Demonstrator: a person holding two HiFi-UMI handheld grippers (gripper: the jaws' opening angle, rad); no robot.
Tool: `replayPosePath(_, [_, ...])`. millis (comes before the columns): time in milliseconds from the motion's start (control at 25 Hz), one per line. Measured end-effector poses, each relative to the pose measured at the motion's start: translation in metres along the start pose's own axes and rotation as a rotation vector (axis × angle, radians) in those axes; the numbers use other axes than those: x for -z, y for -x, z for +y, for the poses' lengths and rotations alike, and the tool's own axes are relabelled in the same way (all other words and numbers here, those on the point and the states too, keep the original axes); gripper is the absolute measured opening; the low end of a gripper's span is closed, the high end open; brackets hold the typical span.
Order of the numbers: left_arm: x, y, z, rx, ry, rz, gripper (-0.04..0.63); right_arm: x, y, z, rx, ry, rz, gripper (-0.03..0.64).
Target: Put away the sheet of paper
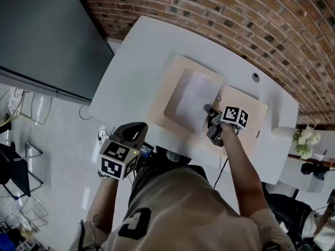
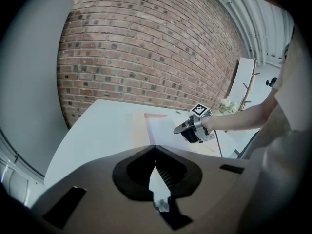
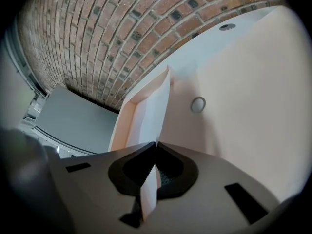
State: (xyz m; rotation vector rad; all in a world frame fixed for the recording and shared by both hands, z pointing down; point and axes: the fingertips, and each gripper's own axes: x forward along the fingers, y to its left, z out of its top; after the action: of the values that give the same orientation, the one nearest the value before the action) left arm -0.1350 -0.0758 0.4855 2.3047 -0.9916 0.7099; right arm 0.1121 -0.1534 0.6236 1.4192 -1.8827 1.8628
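Paper sheet [image 1: 193, 95], thin, light & floppy, sits over open beige folder [image 1: 168, 85] on white surface [image 1: 131, 69], right hand-held gripper [image 3: 156, 144] pinched on its edge, prob. ok hold but may sag/crease; left hand-held gripper [image 2: 155, 147] closed, empty, off surface.

Beige T-shirt [image 1: 183, 208]; dark left gripper [image 1: 137, 126], right gripper [image 1: 210, 112], black-white marker cubes [image 1: 119, 160].

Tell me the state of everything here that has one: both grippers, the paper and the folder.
left gripper: shut, empty.
right gripper: shut on the sheet of paper, at its edge.
sheet of paper: gripped, over the folder.
folder: open, flat on the table.
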Motion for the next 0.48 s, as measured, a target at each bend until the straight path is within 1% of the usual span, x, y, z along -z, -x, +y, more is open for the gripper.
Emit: replayPosePath(480, [0.0032, 0.0005, 0.0002, 0.004, 0.005, 0.004, 0.014, 0.0028, -0.0093, 0.0089, -0.018, -0.014, -0.006, 0.023])
